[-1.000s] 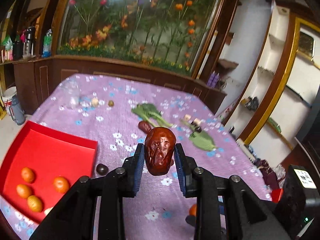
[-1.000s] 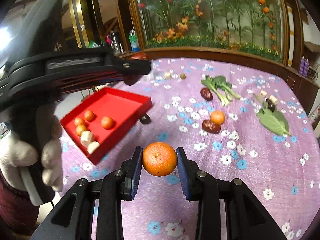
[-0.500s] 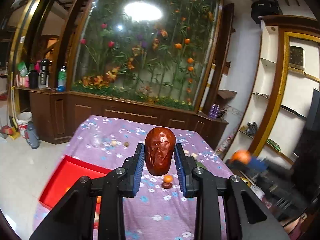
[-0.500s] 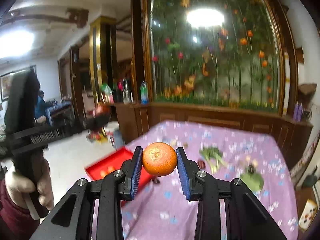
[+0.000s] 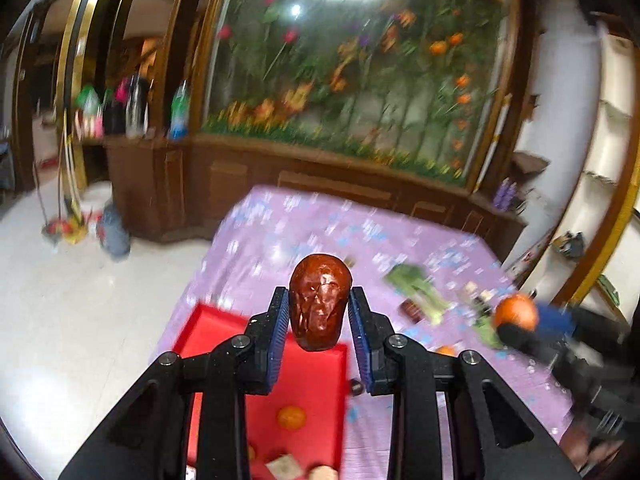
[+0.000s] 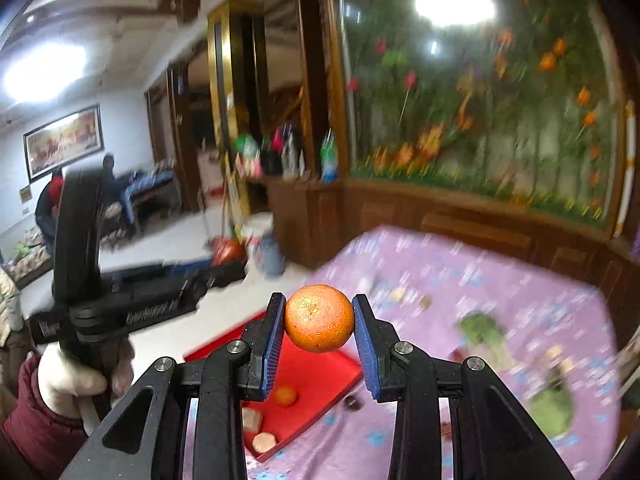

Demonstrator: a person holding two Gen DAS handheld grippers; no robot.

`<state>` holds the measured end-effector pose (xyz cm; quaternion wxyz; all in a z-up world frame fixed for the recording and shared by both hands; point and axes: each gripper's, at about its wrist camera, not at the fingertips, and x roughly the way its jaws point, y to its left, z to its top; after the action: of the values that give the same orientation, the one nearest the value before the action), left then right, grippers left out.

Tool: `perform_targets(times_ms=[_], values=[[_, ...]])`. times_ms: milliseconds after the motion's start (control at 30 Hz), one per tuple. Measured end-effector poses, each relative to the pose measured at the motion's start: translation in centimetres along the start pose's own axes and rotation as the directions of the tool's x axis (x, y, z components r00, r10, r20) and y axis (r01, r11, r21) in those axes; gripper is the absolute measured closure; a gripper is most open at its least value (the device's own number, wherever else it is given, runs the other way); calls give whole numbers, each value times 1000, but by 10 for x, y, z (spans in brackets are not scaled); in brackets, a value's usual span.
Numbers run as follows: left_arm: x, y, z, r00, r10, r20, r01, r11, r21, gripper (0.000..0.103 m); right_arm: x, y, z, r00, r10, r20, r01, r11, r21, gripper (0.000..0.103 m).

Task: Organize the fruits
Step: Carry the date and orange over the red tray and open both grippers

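Gripping a wrinkled red date (image 5: 320,306), your left gripper (image 5: 319,342) had its jaws clenched on the fruit's two sides, the blue pads pressed against its skin, and it hung in the air above the near part of the red tray (image 5: 316,384). Your right gripper (image 6: 319,346) had its jaws clenched in the same way on a tangerine (image 6: 319,317), which it held above the tray's far corner (image 6: 320,376) as the right wrist camera saw it.

Below them, the tray lay at the near left corner of the worktop (image 5: 280,236), on a purple cloth with small flowers. In it lay a small orange fruit (image 5: 291,417) and, nearer you, two pale lumps (image 6: 264,442), too blurred to name. Just off the tray's right edge sat a small dark fruit (image 6: 353,401) on the cloth.

Farther along the worktop lay a leafy green vegetable (image 5: 416,286) with a dark red fruit (image 5: 412,310) beside it, and another small orange fruit (image 5: 446,350) nearer. In the left wrist view the tangerine (image 5: 515,311) showed to the right, in the other gripper. In the right wrist view your gloved left hand (image 6: 72,380) held its tool at the left, the sleeve dark red.

Beyond the worktop stood a wooden cabinet (image 5: 328,178) and a flowered panel (image 5: 360,72).
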<state>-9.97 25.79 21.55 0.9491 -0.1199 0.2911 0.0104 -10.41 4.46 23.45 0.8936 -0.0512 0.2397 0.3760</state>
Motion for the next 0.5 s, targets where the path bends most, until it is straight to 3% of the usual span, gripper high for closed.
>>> perform_targets(times_ms=[133, 233, 500], values=[[71, 45, -23, 991, 31, -130, -41, 997, -71, 74, 101, -7, -36, 981, 56, -183, -46, 997, 58, 66], [114, 81, -42, 973, 61, -222, -91, 987, -130, 74, 151, -10, -53, 963, 81, -257, -63, 995, 79, 66], [167, 118, -72, 929, 80, -362, -156, 970, -185, 74, 240, -11, -89, 915, 115, -386, -77, 991, 113, 66]])
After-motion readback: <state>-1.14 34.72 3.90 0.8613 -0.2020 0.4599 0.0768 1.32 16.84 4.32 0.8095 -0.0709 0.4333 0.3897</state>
